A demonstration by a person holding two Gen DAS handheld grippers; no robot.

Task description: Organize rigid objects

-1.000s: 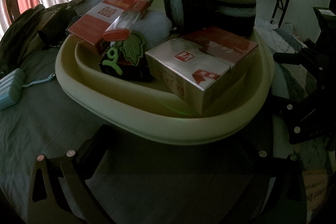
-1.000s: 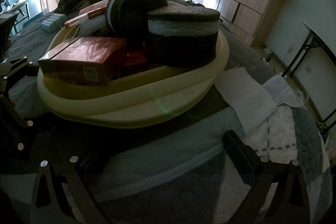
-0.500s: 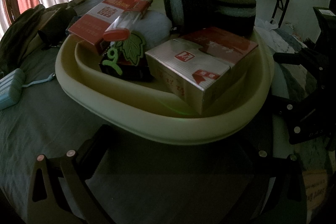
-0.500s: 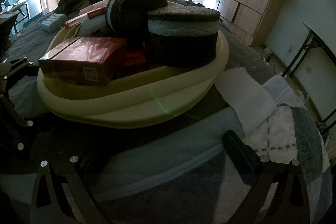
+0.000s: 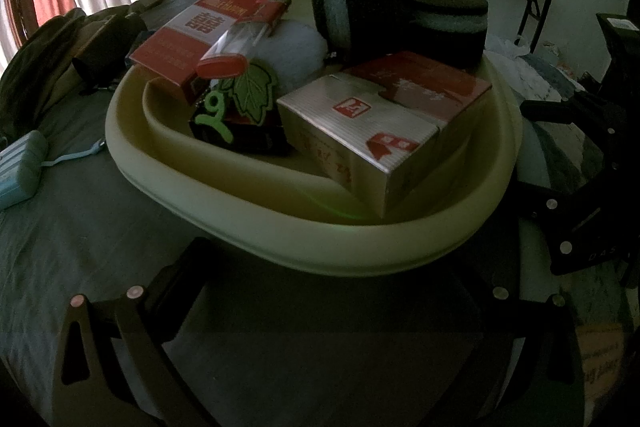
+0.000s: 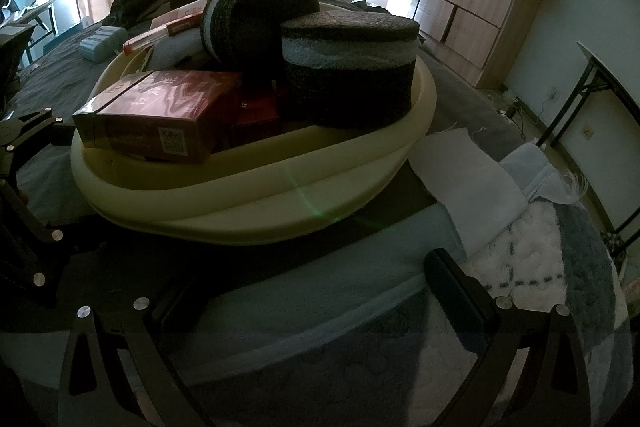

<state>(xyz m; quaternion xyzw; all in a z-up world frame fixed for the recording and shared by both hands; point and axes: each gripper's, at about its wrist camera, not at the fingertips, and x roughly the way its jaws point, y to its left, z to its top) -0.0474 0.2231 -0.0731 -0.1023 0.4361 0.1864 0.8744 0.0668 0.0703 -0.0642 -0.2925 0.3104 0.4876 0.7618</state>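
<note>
On the bed (image 5: pixel 80 227), ahead of both grippers: cream basin (image 5: pixel 360 239), piled with rigid items. Left gripper (image 5: pixel 328 291) low before the near rim, fingers spread wide apart, nothing between them, not touching the basin. Right gripper (image 6: pixel 312 291) likewise short of the rim on its side, fingers wide apart, empty, over grey blanket (image 6: pixel 540 267).

Inside basin, left wrist view: silver-and-red box (image 5: pixel 360 131) nearest the left gripper, leaning on the rim; black pouch with green leaf patch (image 5: pixel 240 115) just beside it; red-and-white carton (image 5: pixel 200 39) tilted behind; clear tube with red cap (image 5: pixel 228 55) lying across carton.

Right wrist view: dark round foam disc (image 6: pixel 348 67) flat at the basin's far side; second disc (image 6: pixel 256 19) propped on edge, touching it.

Outside basin: blue case (image 5: pixel 20 167) on the sheet, well apart.
</note>
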